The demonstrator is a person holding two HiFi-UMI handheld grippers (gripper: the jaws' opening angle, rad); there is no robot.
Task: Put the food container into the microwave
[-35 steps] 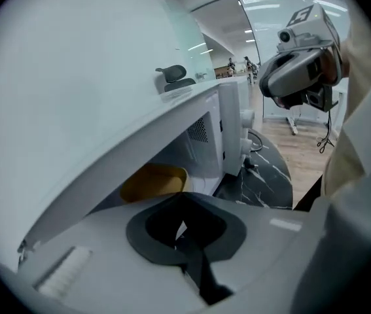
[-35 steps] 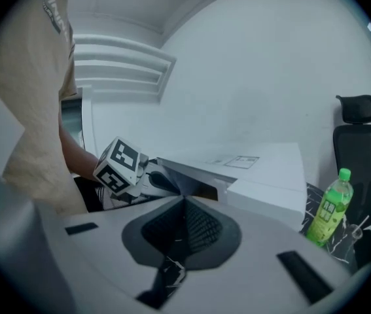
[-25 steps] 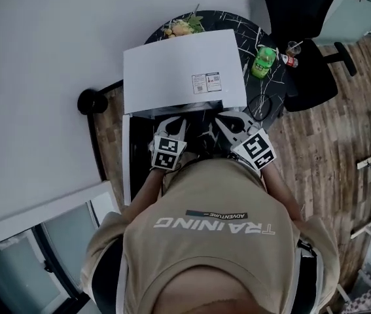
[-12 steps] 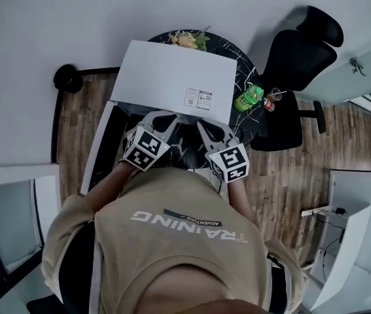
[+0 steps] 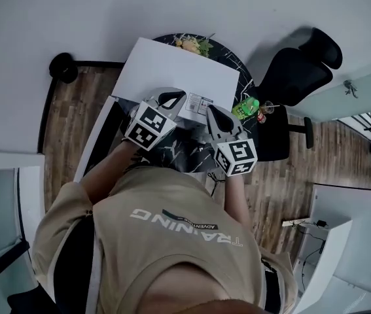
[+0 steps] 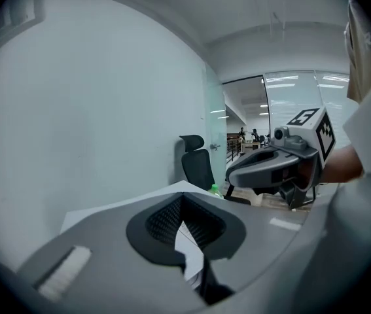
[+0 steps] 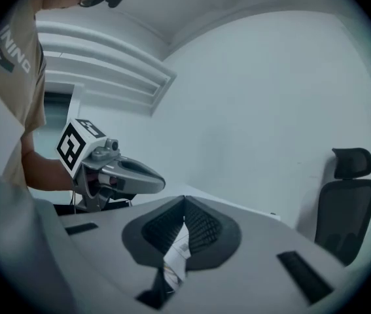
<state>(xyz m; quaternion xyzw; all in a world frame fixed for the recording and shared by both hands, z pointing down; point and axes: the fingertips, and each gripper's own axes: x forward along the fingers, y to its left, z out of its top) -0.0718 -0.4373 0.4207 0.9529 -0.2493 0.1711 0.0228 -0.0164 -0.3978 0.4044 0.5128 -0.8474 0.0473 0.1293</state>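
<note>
Left gripper [image 5: 172,99] and right gripper [image 5: 214,114]: jaws closed, empty, hovering over microwave [image 5: 172,70]. Food container [image 5: 192,42], seemingly yellow-green item behind microwave, ungrasped. Step: approach. Next: open jaws, reach container.

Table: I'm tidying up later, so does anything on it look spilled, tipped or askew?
Nothing stands out. The microwave sits flat on the table, the green bottle beside it looks upright, and no spill shows on the bare top.
</note>
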